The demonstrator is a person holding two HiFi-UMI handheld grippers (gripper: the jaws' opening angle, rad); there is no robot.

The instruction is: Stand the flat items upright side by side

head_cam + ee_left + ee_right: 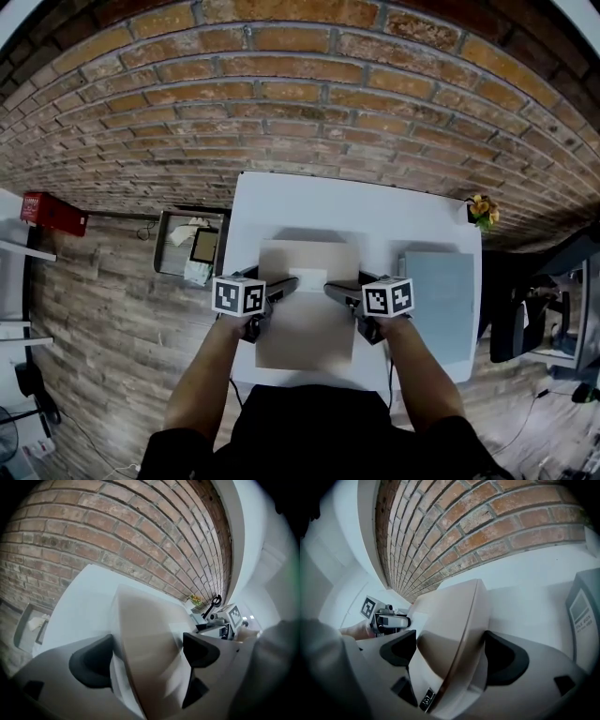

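Grey box (582,616), right gripper view: pale label (580,610) on its face, small print beneath reading "FILE BOX", line below too blurred to read. Left cube (238,295) and right cube (388,297), head view: black-and-white square code markers, no letters or numbers. White label (307,278) on the beige folder (309,323): print too small to make out

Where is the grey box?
Head view: the grey box lies flat on the white table's right side, right of the right claw and the beige box, near the flowers.
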